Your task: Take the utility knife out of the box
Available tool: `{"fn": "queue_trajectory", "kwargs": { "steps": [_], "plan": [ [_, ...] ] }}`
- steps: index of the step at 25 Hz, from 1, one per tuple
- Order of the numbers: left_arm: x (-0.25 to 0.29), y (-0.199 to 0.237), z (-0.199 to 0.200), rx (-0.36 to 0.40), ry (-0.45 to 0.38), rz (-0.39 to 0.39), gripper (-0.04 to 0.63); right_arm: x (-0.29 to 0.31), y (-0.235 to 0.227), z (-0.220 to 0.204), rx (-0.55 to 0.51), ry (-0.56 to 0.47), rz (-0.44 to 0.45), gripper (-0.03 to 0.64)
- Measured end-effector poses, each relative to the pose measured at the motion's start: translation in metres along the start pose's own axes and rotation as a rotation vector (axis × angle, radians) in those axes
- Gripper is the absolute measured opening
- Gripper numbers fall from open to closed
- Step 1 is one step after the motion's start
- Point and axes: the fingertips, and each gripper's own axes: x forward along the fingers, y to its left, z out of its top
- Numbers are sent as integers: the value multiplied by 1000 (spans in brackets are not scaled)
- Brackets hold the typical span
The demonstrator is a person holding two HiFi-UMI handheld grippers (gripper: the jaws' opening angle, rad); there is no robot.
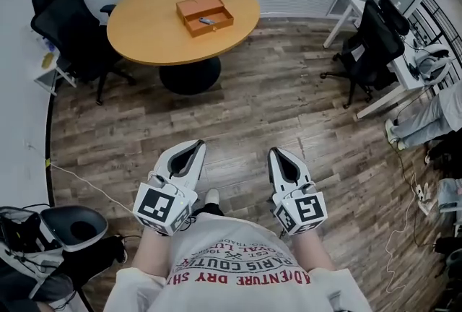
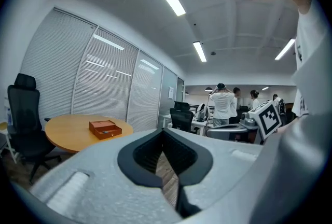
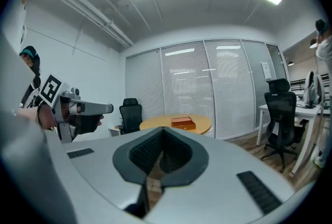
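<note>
Left gripper (image 1: 195, 149) and right gripper (image 1: 277, 153): jaws together, empty, well apart from the table (image 1: 144, 23). Utility knife (image 1: 207, 20) lies in the open box (image 1: 214, 28) — jaws arriving unopened would likely shove it, not grip.

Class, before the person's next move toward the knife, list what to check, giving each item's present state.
1. Box open on table: ok.
2. Knife visible inside box: ok.
3. Left gripper empty: ok, fingers together.
4. Right gripper empty: ok, fingers together.
5. Grippers within reach of box: not ok, the table stands well ahead.
6. Knife's blade retracted: cannot tell.
</note>
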Motion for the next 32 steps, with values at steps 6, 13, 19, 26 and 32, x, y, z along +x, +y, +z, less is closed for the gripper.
{"fn": "queue_trajectory", "kwargs": {
  "steps": [6,13,19,26,32],
  "plan": [
    [23,69,5,-10,4,-11,-5,65,3,5,9,19,-34,8],
    [43,106,-1,-35,13,-12,-5,99,-7,1,5,48,-52,8],
    [69,121,-10,-18,36,20,-5,133,-30,-8,23,53,-17,8],
    [129,134,0,4,36,125,-5,192,-80,3,0,50,108,8],
    [205,148,22,3,34,224,-5,249,-151,40,-44,23,202,8]
  ]
}}
